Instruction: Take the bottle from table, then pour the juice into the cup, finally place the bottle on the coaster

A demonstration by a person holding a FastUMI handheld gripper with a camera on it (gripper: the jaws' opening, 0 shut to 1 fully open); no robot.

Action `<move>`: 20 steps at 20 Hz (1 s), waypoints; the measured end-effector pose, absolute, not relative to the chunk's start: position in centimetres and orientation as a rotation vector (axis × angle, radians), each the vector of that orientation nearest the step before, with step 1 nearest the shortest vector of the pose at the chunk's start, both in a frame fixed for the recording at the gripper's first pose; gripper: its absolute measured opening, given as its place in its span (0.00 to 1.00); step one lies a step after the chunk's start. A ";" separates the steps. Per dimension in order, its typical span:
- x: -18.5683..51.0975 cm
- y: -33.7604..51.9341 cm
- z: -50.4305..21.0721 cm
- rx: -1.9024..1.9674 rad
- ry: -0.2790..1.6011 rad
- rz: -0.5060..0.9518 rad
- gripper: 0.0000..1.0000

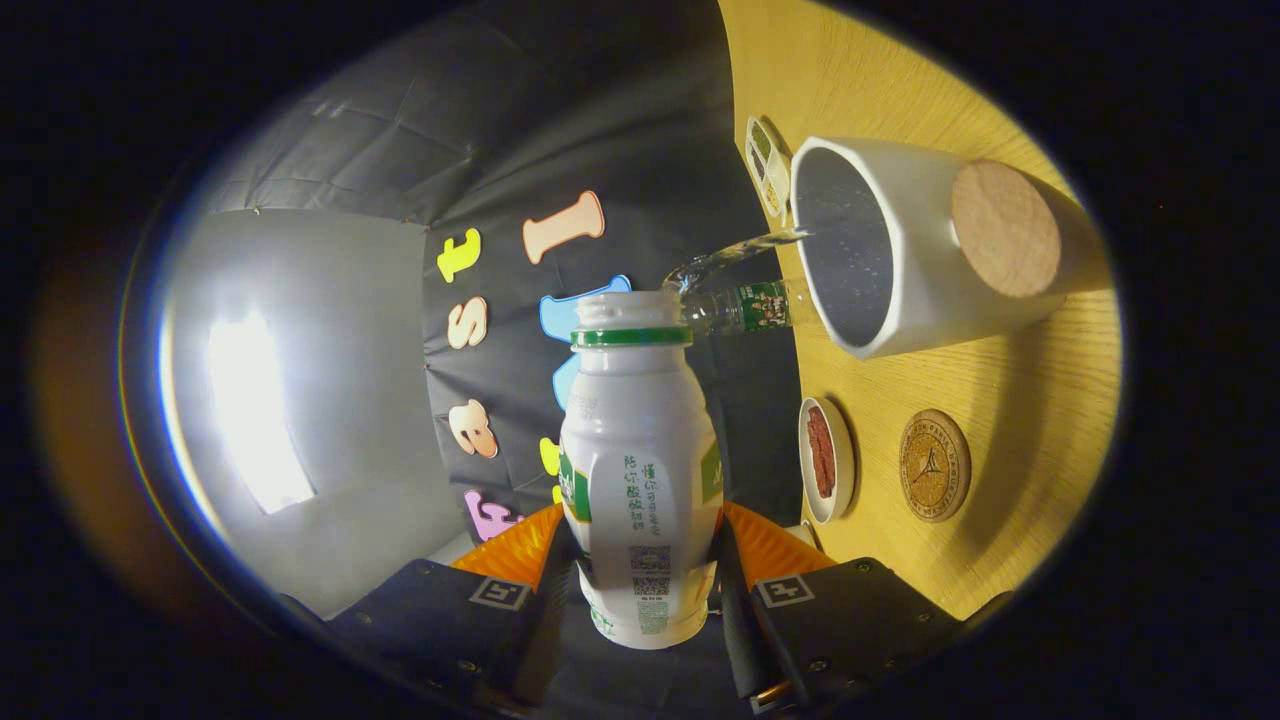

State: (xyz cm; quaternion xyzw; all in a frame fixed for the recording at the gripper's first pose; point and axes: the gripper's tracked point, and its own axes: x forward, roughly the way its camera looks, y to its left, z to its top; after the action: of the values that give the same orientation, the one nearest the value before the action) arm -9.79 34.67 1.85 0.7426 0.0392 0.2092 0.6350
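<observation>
My gripper (645, 580) is shut on a white plastic bottle (640, 470) with a green neck ring and no cap. The whole view is rolled sideways, so the bottle is tipped over toward the cup. A clear stream of liquid (735, 255) runs from the bottle's mouth into the white cup (900, 250), which stands on the wooden table (1040, 400) just beyond the bottle's mouth. A round wooden knob (1005, 243) sits on the cup's side. A round cork coaster (934, 465) lies on the table near the cup, off to one side of my fingers.
A small white dish with a dark red filling (825, 460) lies between the coaster and the table's edge. A clear bottle with a green label (750, 308) stands behind the cup. A small white holder (765, 165) stands at the table's edge past the cup.
</observation>
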 end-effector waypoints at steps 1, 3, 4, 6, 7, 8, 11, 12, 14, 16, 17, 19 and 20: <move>-9.8 34.6 1.9 1.700 0.089 0.478 0.67; -9.8 34.6 1.8 1.706 0.091 0.475 0.67; -9.9 34.6 1.8 1.707 0.092 0.476 0.67; -9.9 34.6 1.8 1.707 0.094 0.476 0.67; -9.9 34.6 1.8 1.708 0.095 0.475 0.67; -10.0 34.5 1.8 1.711 0.095 0.475 0.67; -10.0 34.5 1.8 1.719 0.094 0.472 0.67; -10.0 34.5 1.8 1.721 0.095 0.472 0.67; -10.0 34.6 1.8 1.722 0.097 0.472 0.67; -10.0 34.6 1.8 1.727 0.099 0.472 0.67; -10.0 34.6 1.8 1.728 0.100 0.473 0.67; -10.0 34.6 1.8 1.732 0.101 0.473 0.67; -10.1 34.6 1.8 1.734 0.100 0.474 0.67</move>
State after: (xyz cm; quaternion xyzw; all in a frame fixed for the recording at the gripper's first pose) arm -10.05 34.63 1.84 0.7546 0.0435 0.2062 0.6214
